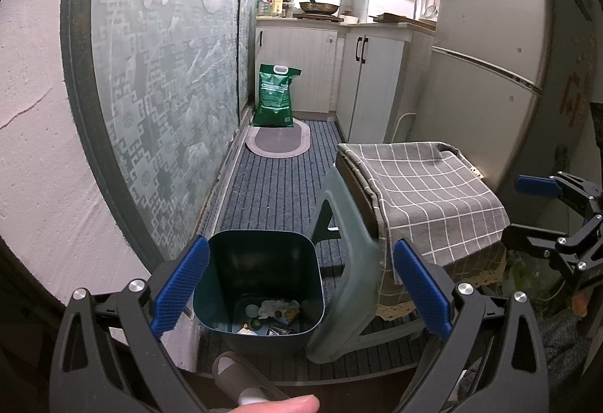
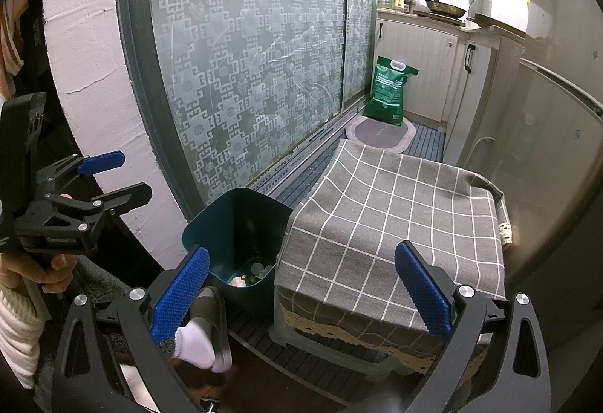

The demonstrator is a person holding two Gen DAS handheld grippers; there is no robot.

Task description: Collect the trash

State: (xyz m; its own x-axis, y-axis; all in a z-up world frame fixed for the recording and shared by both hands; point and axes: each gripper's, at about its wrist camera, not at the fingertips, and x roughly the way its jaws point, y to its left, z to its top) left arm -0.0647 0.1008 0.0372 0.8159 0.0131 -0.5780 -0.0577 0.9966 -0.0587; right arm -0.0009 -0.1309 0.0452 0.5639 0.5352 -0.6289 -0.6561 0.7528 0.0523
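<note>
A dark teal trash bin stands on the striped floor mat beside a plastic stool, with crumpled paper and small scraps of trash at its bottom. In the right wrist view the same bin sits left of the stool and its trash shows inside. My left gripper hangs open above the bin, nothing between its blue pads. My right gripper is open too, empty, over the cloth-covered stool. Each gripper shows in the other's view: the right gripper and the left gripper.
A grey checked cloth covers the stool. A frosted sliding door runs along the left, a fridge on the right. A green bag and an oval mat lie near the kitchen cabinets. A slippered foot stands beside the bin.
</note>
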